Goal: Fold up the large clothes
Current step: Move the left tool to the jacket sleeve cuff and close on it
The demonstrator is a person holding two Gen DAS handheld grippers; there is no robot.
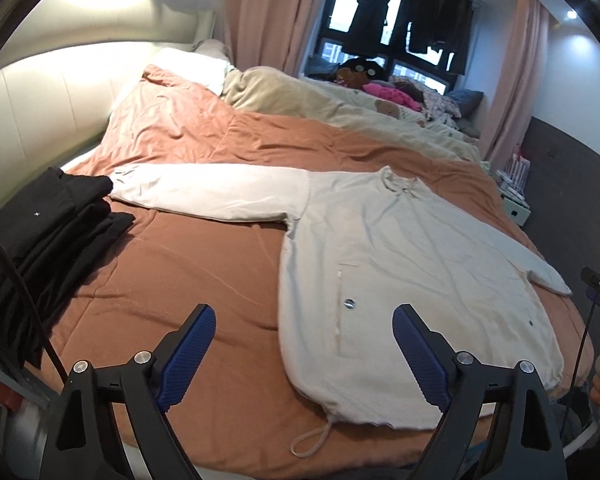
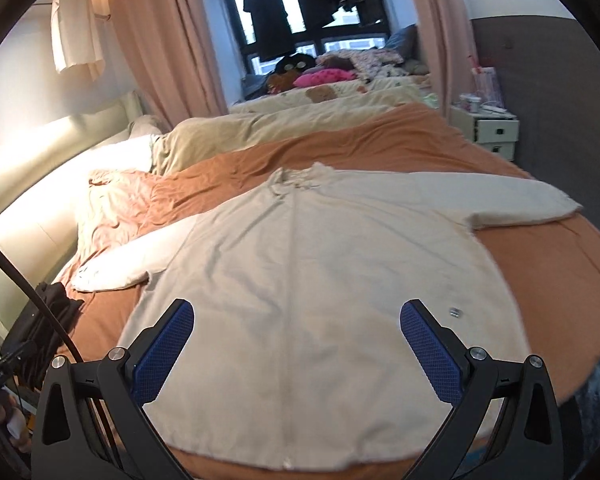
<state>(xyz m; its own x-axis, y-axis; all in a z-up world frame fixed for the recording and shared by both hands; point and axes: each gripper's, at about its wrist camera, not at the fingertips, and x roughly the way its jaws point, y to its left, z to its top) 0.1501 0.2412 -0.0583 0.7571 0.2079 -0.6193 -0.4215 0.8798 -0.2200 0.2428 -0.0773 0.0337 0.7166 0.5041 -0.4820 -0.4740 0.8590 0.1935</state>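
Observation:
A large cream jacket (image 1: 412, 280) lies spread flat on the orange bed cover (image 1: 188, 276), collar away from me, both sleeves stretched out sideways. Its hem with a drawstring loop (image 1: 308, 440) lies near the bed's front edge. My left gripper (image 1: 304, 320) is open and empty, hovering above the jacket's lower left side. In the right wrist view the jacket (image 2: 312, 280) fills the middle. My right gripper (image 2: 296, 316) is open and empty above the jacket's lower body, over the hem.
A stack of folded black clothes (image 1: 48, 240) sits at the bed's left edge. Beige bedding (image 1: 300, 100) and pillows lie beyond the cover. A white nightstand (image 2: 488, 128) stands at the right. Curtains and a window with hanging dark clothes are at the back.

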